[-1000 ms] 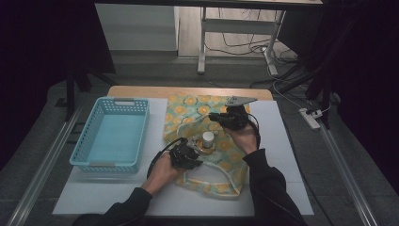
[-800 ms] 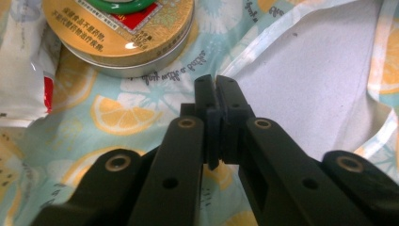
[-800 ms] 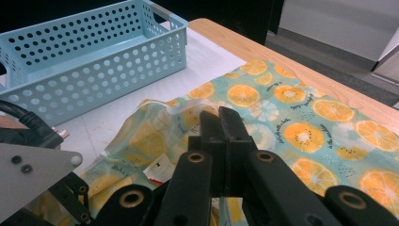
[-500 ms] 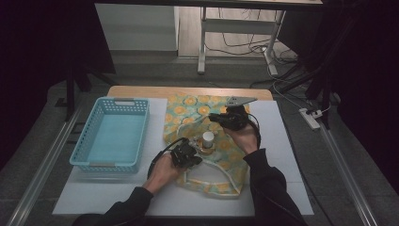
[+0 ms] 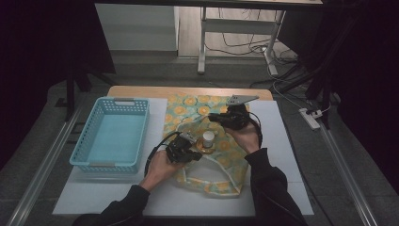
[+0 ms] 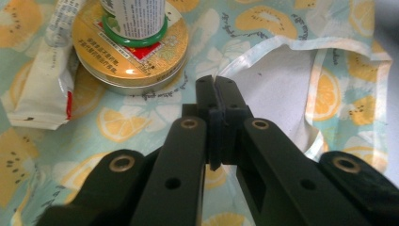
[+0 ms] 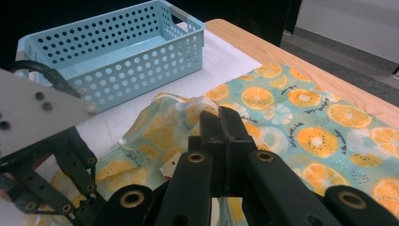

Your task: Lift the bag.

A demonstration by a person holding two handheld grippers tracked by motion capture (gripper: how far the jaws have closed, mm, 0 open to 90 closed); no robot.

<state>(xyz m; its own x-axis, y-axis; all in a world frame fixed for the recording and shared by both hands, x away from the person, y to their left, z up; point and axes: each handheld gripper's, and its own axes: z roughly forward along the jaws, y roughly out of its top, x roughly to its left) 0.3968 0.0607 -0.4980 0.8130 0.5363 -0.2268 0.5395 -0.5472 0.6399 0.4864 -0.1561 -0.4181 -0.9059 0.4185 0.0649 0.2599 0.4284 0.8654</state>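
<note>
A fruit-print cloth bag (image 5: 197, 106) lies on the white mat, with a round gold tin (image 5: 207, 147) on it and a white bottle (image 5: 208, 137) standing on the tin. My left gripper (image 5: 197, 153) sits just left of the tin. Its jaws have just been closing, and in the left gripper view (image 6: 216, 84) they are shut with the bag's white-trimmed edge (image 6: 263, 49) at their tips. My right gripper (image 5: 212, 117) is behind the tin. In its own view (image 7: 220, 115) it is shut on the bag's raised edge (image 7: 200, 101).
A light blue perforated basket (image 5: 123, 101) stands to the left on the mat, and its wall (image 7: 141, 61) shows in the right gripper view. A white packet (image 6: 37, 89) lies against the tin (image 6: 127, 56). The wooden table edge (image 5: 141, 90) runs along the back.
</note>
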